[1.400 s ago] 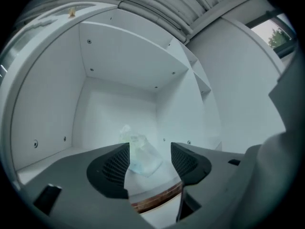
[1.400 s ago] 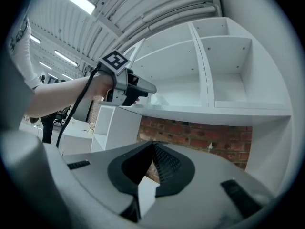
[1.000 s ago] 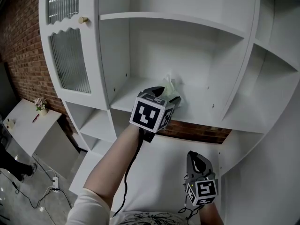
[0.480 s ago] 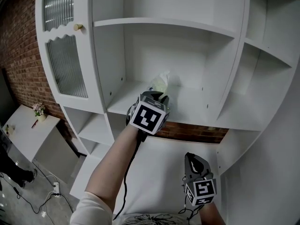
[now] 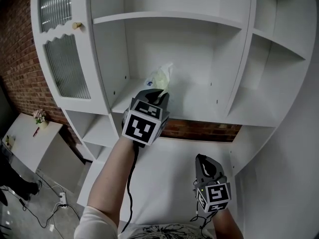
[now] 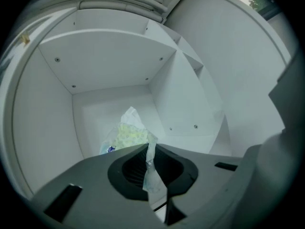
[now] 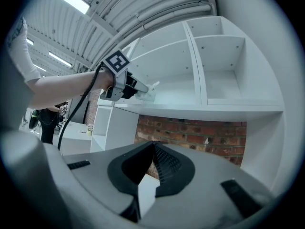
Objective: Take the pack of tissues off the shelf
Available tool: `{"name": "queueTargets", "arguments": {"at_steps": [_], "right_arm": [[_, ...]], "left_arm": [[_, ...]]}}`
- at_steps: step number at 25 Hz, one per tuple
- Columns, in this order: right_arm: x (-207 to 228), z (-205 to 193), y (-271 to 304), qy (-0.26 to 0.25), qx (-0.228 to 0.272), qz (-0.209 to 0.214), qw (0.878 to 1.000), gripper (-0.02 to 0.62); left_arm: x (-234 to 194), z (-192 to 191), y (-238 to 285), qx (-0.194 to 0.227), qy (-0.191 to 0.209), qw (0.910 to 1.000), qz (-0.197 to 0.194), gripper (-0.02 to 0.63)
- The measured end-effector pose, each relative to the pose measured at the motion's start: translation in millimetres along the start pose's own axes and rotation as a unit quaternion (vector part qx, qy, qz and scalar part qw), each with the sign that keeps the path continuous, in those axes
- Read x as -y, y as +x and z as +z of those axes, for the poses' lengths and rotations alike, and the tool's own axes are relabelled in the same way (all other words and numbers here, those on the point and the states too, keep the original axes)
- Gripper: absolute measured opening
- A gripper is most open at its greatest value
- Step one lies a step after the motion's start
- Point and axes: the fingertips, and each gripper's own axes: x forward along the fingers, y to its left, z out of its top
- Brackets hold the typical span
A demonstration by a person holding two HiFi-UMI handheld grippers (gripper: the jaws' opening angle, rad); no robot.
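Note:
The pack of tissues (image 5: pixel 160 77), pale yellow-green in a crinkled clear wrapper, is on the white middle shelf (image 5: pixel 199 108). My left gripper (image 5: pixel 157 94) reaches in at the shelf's front edge and is shut on the pack's near wrapper flap. In the left gripper view that flap (image 6: pixel 151 168) runs down between the closed jaws of the left gripper (image 6: pixel 149 149), with the pack's body (image 6: pixel 125 135) just beyond them. My right gripper (image 5: pixel 206 163) hangs low in front of the cabinet, shut and empty. From the right gripper view (image 7: pixel 153 144) the left gripper (image 7: pixel 129 88) and the pack (image 7: pixel 149 92) show at the shelf.
The white cabinet has a ribbed-glass door with a small knob (image 5: pixel 76 25) at the upper left, a partition (image 5: pixel 238 68) to the right of the pack, and side shelves (image 5: pixel 279 39). Red brick (image 5: pixel 199 130) shows under the shelf. A small table (image 5: pixel 22 133) stands low on the left.
My left gripper's jaws have closed on the pack's wrapper flap. The gripper and pack have shifted left in the view. The right gripper has stayed put.

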Motion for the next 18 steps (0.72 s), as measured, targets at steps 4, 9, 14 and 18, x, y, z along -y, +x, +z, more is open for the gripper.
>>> {"name": "queueTargets", "arguments": {"at_steps": [4, 9, 14, 18], "right_arm": [[-18, 3, -3, 0.004, 0.002, 0.007, 1.000, 0.008], [-43, 5, -12, 0.012, -0.001, 0.005, 1.000, 0.008], [-69, 9, -22, 0.024, 0.008, 0.003, 1.000, 0.008], [-91, 5, -28, 0.036, 0.009, -0.008, 0.999, 0.008]], "left_arm": [[5, 2, -40, 0.042, -0.013, 0.9990, 0.001, 0.021], [11, -11, -101, 0.087, -0.021, 0.9960, -0.004, 0.021], [28, -47, -161, 0.121, -0.009, 0.9919, -0.035, 0.023], [45, -101, -196, 0.108, 0.009, 0.9928, -0.050, 0.023]]}}
